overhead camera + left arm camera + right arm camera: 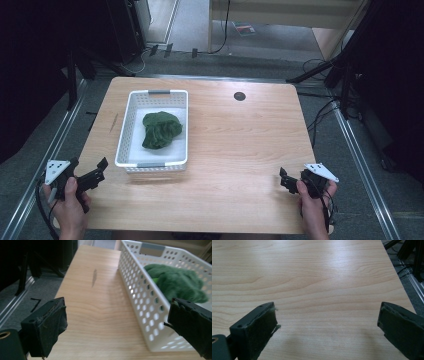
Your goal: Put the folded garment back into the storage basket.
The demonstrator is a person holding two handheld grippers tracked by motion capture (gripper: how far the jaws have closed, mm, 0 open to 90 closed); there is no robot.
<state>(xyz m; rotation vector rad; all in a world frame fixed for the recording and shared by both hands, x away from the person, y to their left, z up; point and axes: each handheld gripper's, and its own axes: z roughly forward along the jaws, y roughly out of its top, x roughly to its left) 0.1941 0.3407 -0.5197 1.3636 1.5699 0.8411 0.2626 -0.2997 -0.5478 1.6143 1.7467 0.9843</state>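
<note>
- On my left gripper (pixel 90 172) the two black fingers (pixel 45 327) are spread wide with nothing between them; the foam pad on the near one looks frayed at its edge.
- Through the gap between them, in the left gripper view, I see bare wood grain and, just to the right, the perforated side wall of the white plastic basket (pixel 140 295).
- My left hand (pixel 70 200) holds that gripper over the near left corner of the light wooden bench (pixel 240 140), close to the basket's near left corner but not touching it.
- On my right gripper (pixel 292 180) the black fingers (pixel 254 332) are likewise spread apart and empty, with bare bench surface showing between them in the right gripper view.
- My right hand (pixel 312 200) keeps it over the near right corner of the bench, well apart from the basket.
- The white plastic basket (pixel 152 162) sits on the left half of the bench, long side running away from me, with grey handle strips at its near and far ends.
- Inside it lies a crumpled dark green cloth (pixel 160 130), roughly in the middle of the basket floor; from the left gripper view I see the cloth (pixel 177 282) bunched up against the basket's wall.
- A small dark streak (pixel 94 277) marks the wood to the left of the basket.
- A round dark cable hole (pixel 239 96) sits near the far edge of the bench, right of the basket.
</note>
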